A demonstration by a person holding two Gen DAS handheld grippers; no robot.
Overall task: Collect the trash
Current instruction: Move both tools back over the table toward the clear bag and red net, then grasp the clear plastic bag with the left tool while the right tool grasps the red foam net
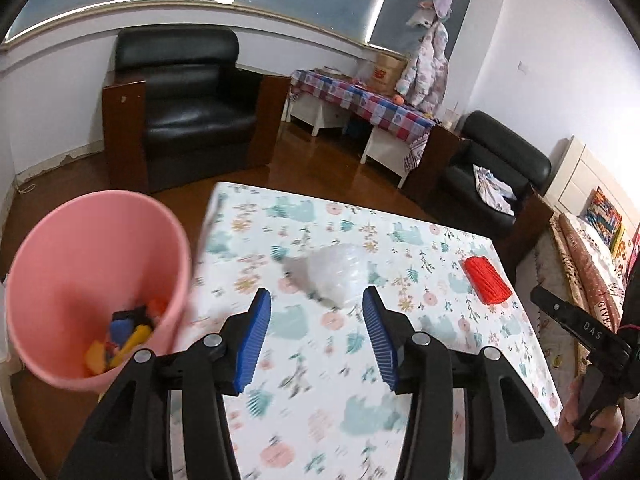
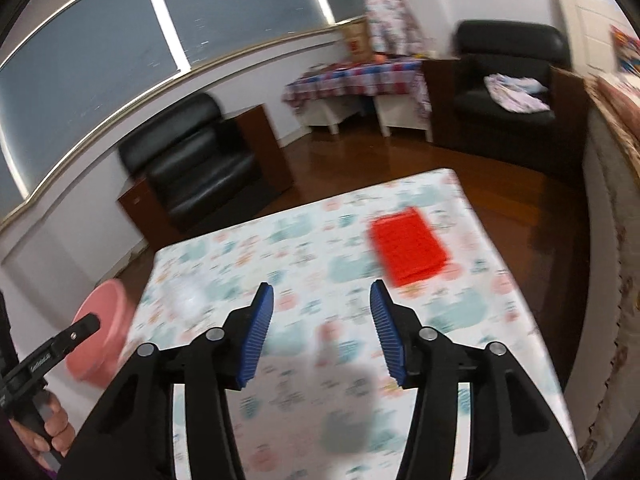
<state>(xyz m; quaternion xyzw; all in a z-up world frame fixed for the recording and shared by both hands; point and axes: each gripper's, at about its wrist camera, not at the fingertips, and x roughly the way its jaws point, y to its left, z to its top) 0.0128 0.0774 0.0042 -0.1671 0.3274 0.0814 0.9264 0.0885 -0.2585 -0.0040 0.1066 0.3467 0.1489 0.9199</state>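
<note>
While both grippers hang over the table [image 1: 360, 420], the pink bin [image 1: 92, 280] beside its left edge holds blue, yellow and orange scraps [image 1: 124, 340]. Left gripper [image 1: 318, 312] and right gripper [image 2: 322, 304] gape empty. A clear wrapper [image 1: 336, 272] and red pack [image 2: 408, 246] lie on the tabletop.

Desk [image 1: 360, 420] covered by a smooth printed cloth, matt. Bucket [image 1: 60, 280] of smooth pink plastic with a faint sheen. Crumpled bag [image 1: 340, 272] of thin clear plastic film, glossy. Red pack [image 1: 486, 280] with a ribbed surface. Fingers [image 1: 256, 344] faced with ridged blue rubbery pads on matt black plastic arms. Armchair [image 1: 192, 108] in glossy black leather; floor [image 1: 312, 160] of polished wood.
</note>
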